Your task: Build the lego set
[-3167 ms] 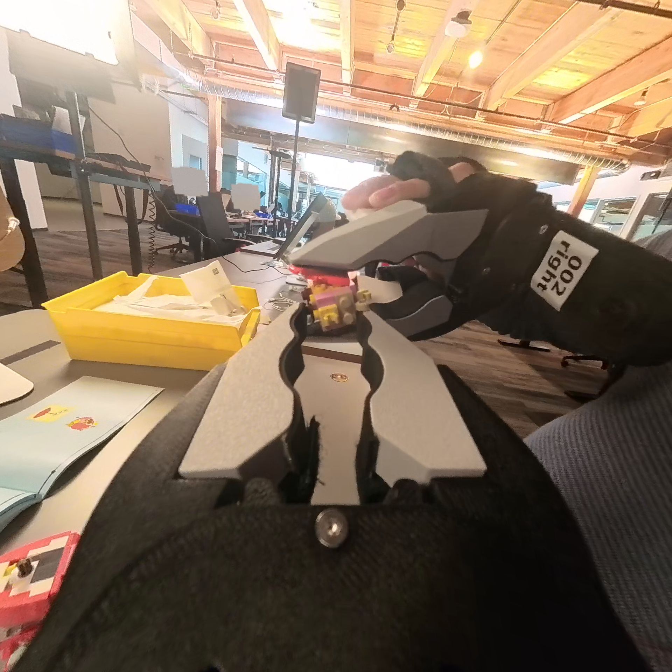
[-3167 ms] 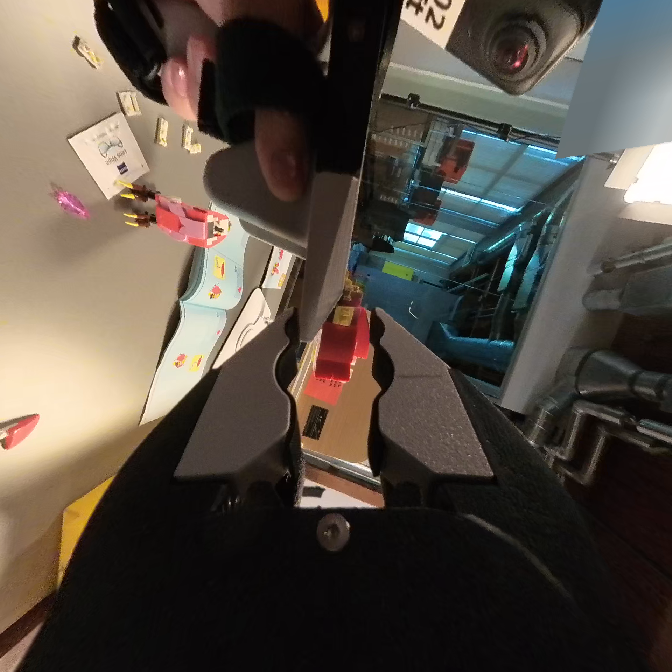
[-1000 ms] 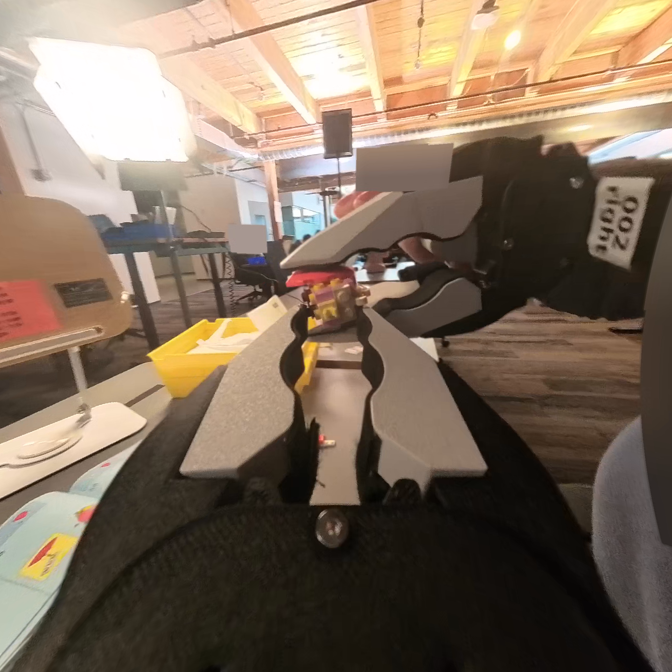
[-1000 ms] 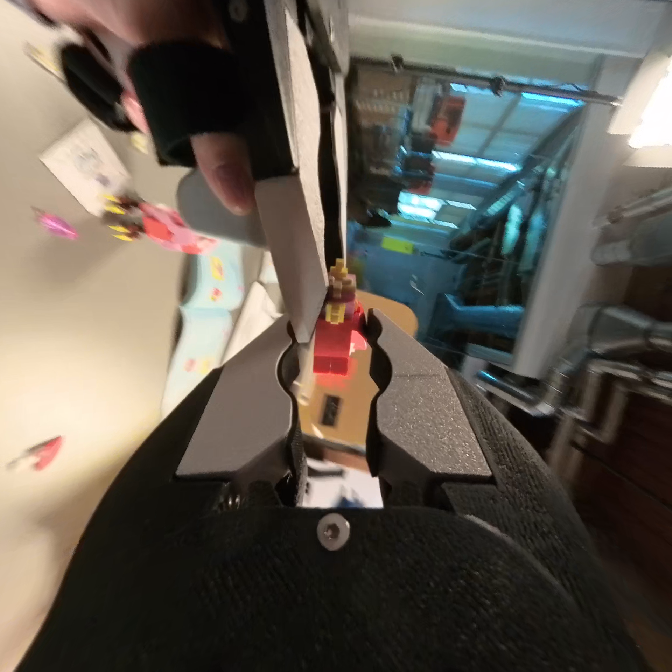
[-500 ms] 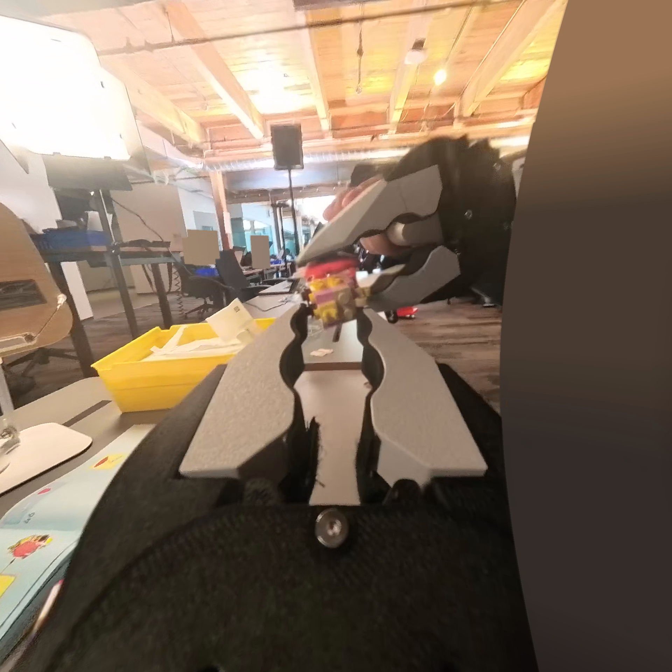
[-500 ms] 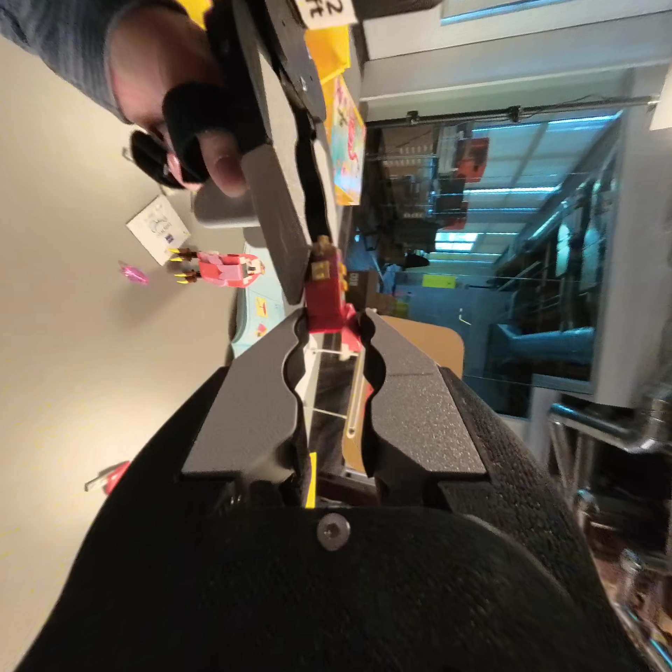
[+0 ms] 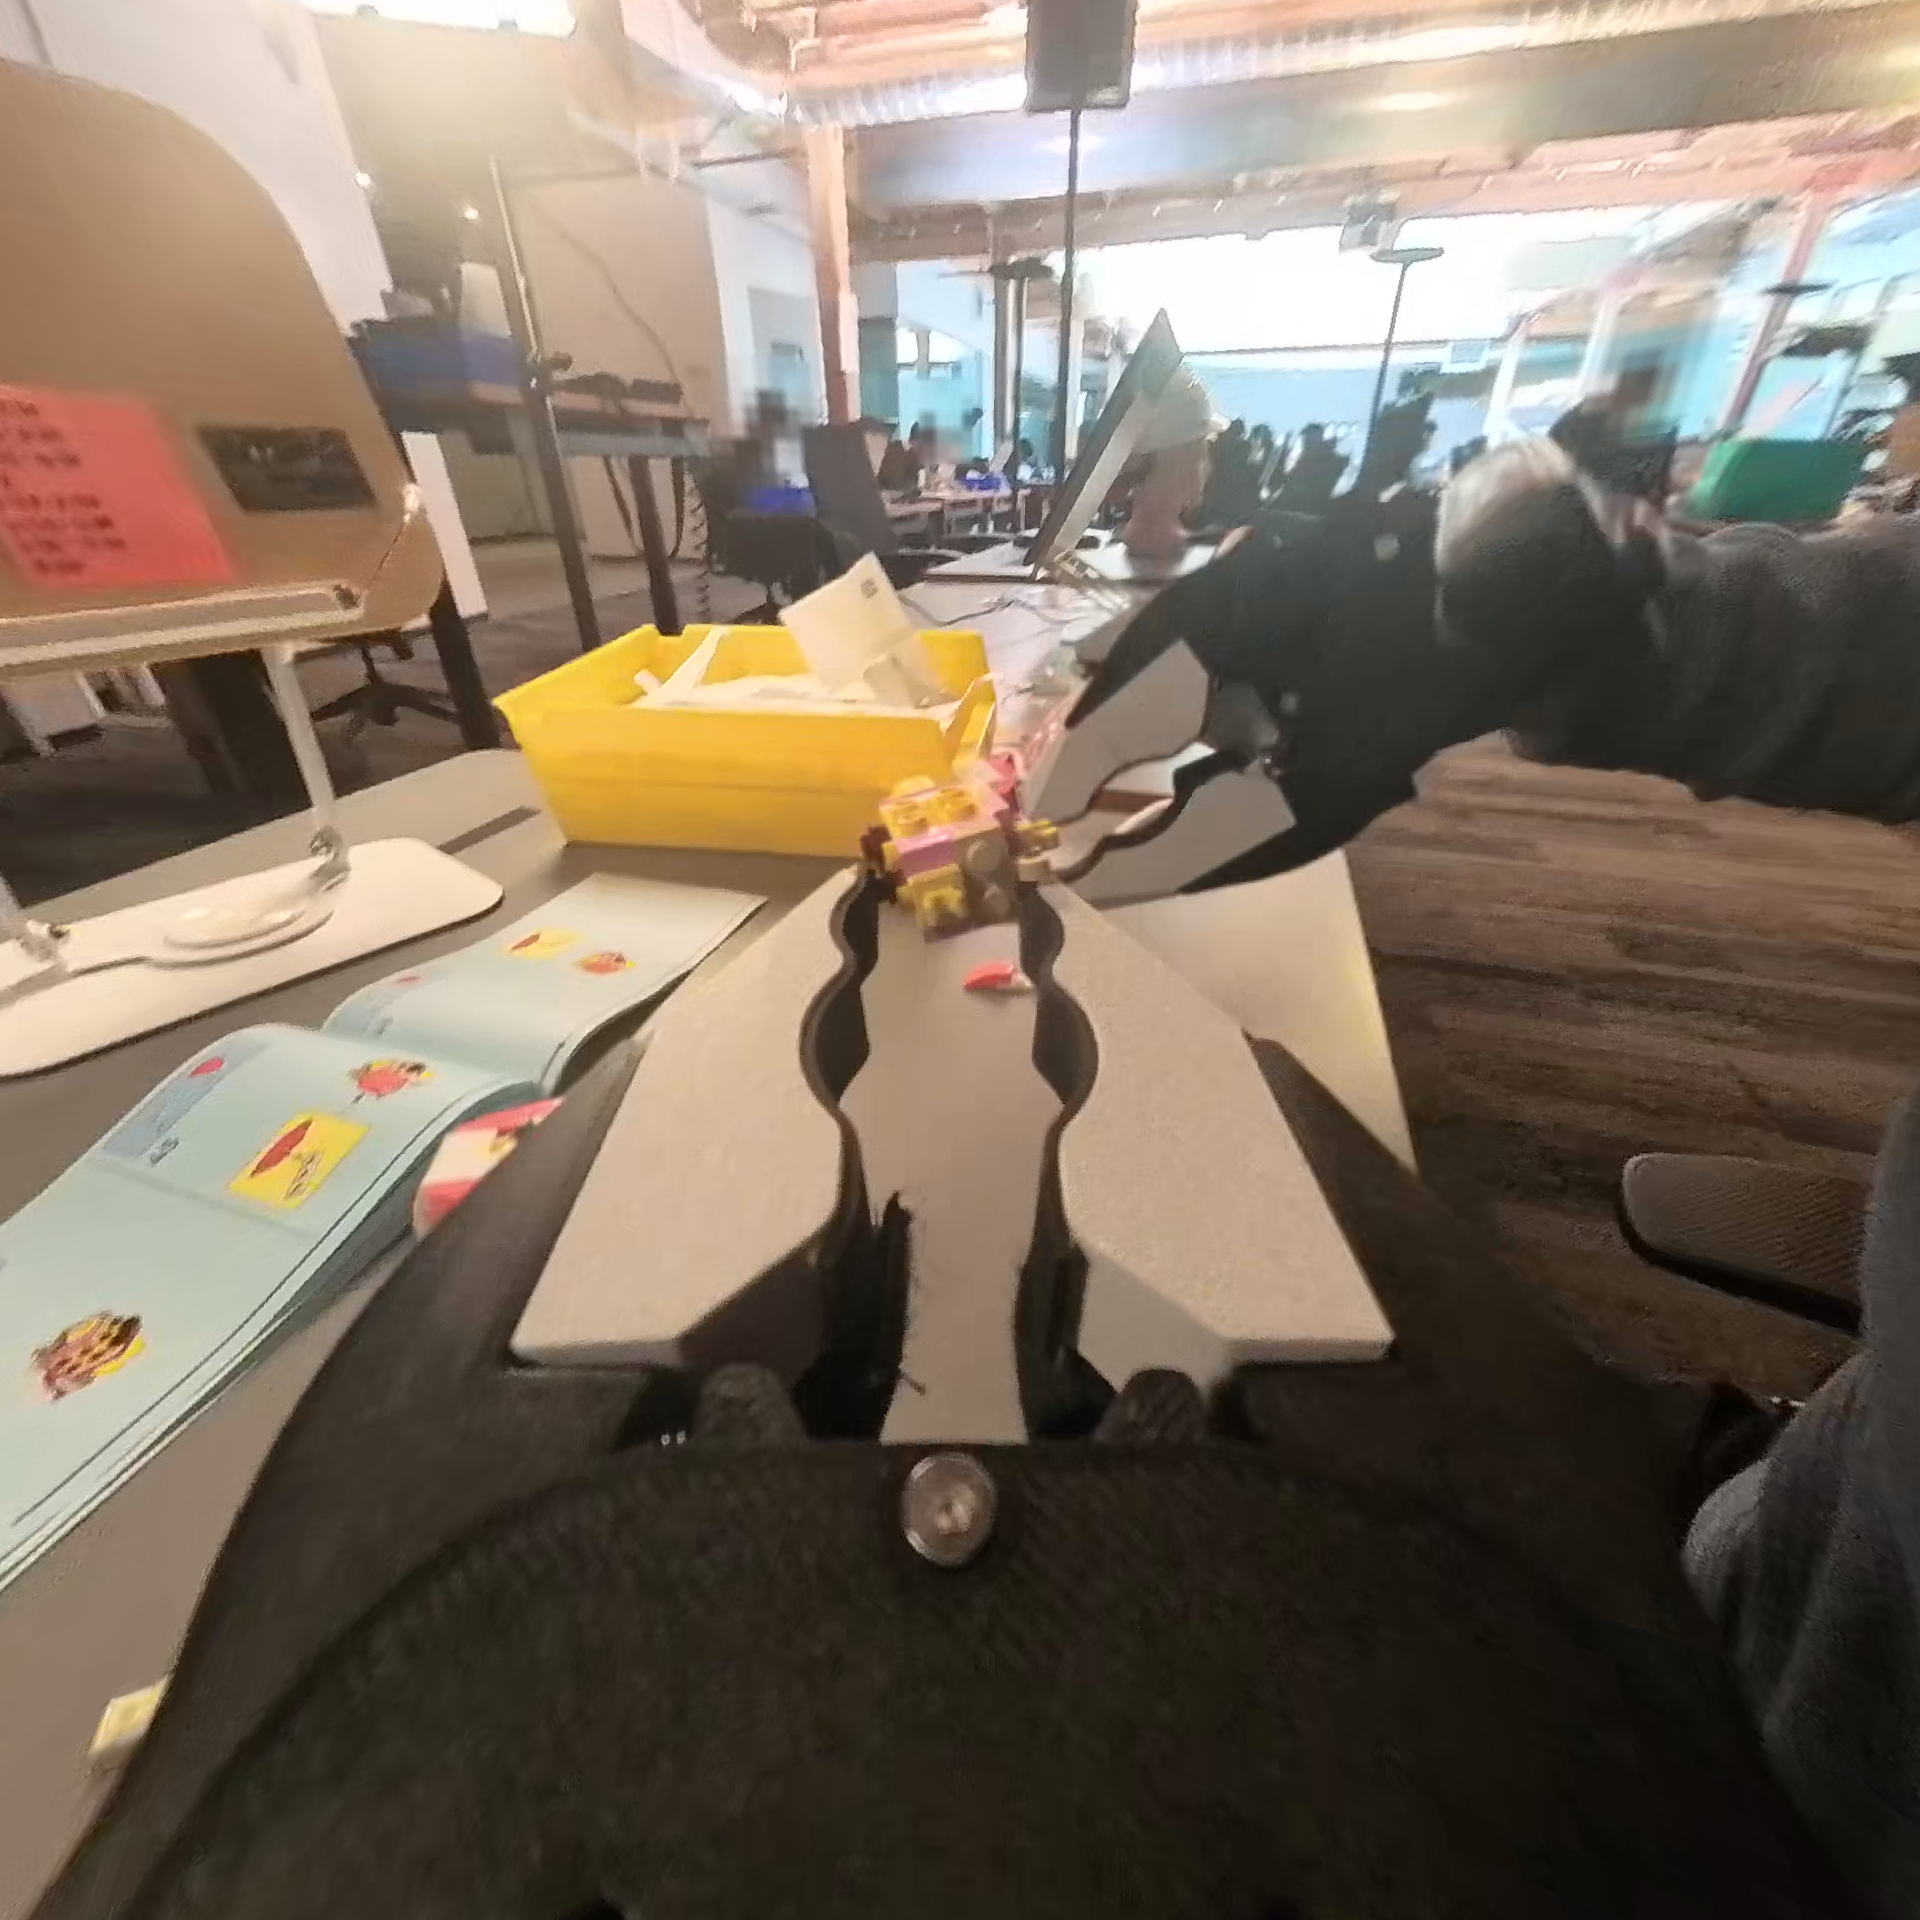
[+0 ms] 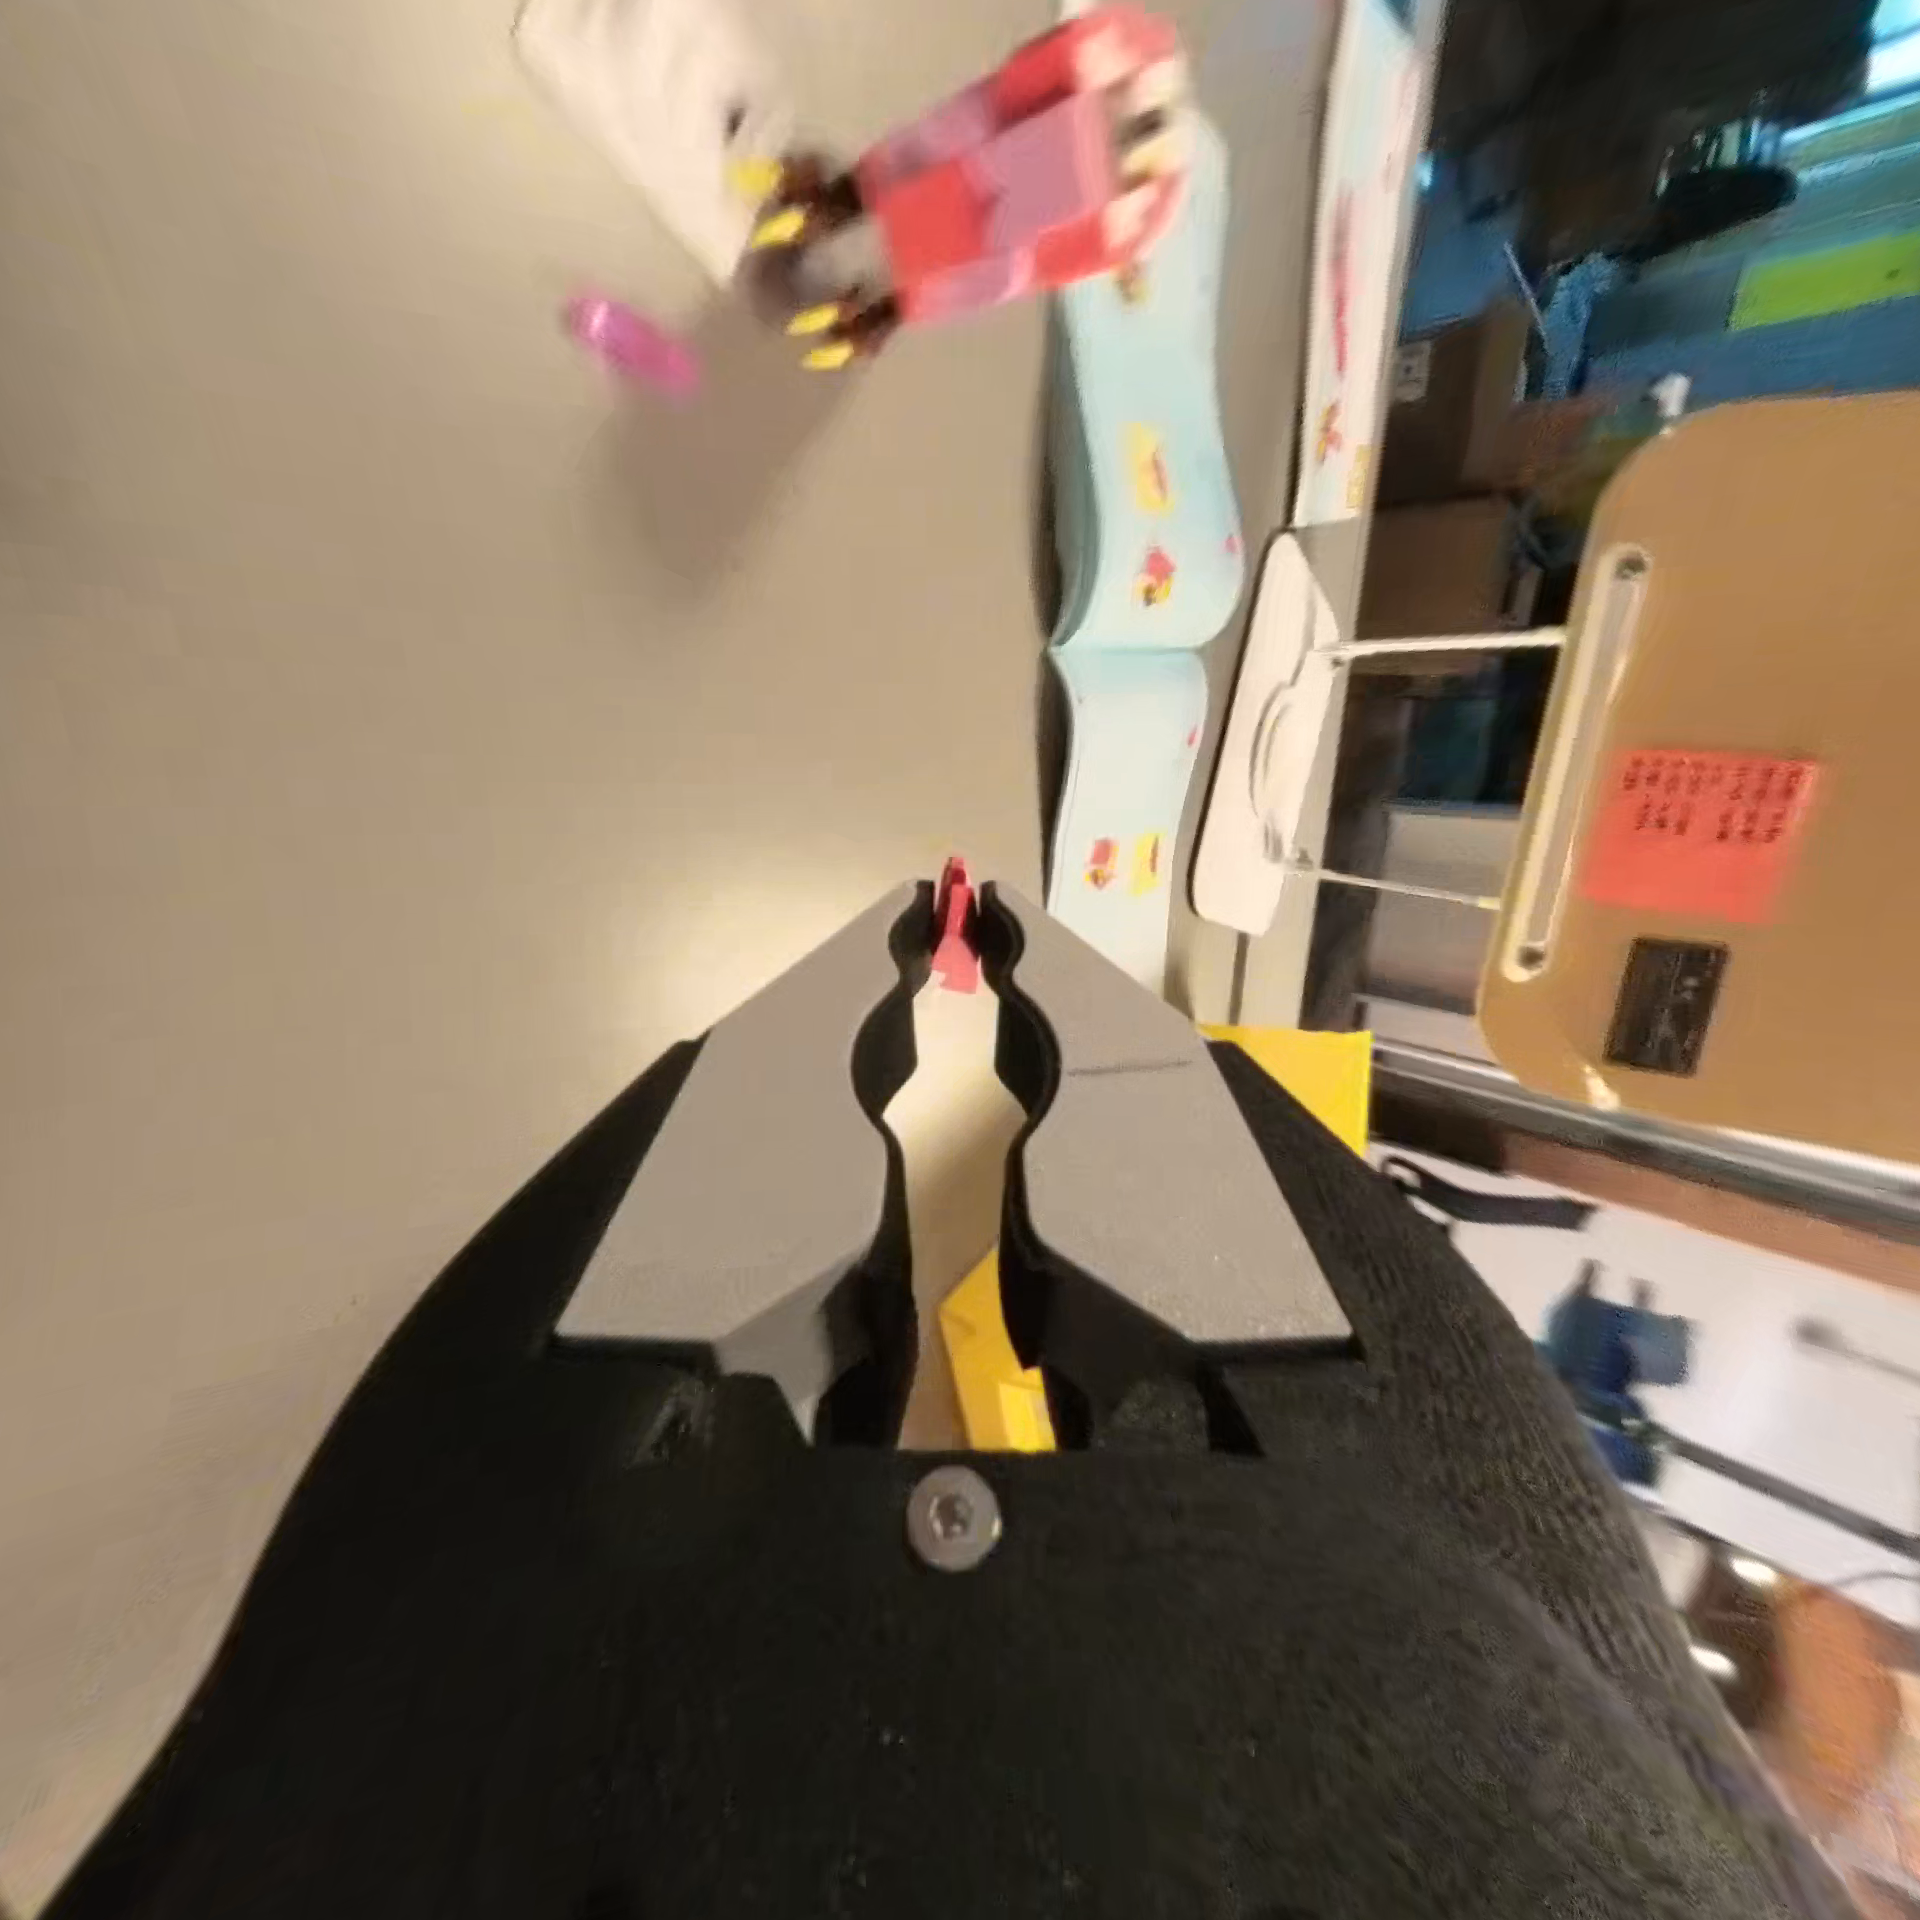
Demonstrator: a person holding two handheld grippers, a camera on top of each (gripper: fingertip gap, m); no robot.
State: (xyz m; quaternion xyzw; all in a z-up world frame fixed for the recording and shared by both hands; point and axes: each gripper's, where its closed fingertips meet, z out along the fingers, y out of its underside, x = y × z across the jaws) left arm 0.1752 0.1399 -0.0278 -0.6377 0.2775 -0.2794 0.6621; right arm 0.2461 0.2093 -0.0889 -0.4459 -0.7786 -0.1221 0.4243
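Right gripper (image 8: 951, 902) pinches a red piece (image 8: 954, 930) lengthwise, tip forward.

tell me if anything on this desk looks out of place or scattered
A few loose pieces lie scattered on the grey table: a small red piece, a pink translucent bit, and a red and pink brick model lying on its side beside the open booklet. Motion blur hides finer detail.

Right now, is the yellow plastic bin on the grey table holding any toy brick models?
No, the yellow plastic bin on the grey table shows only white papers inside it.
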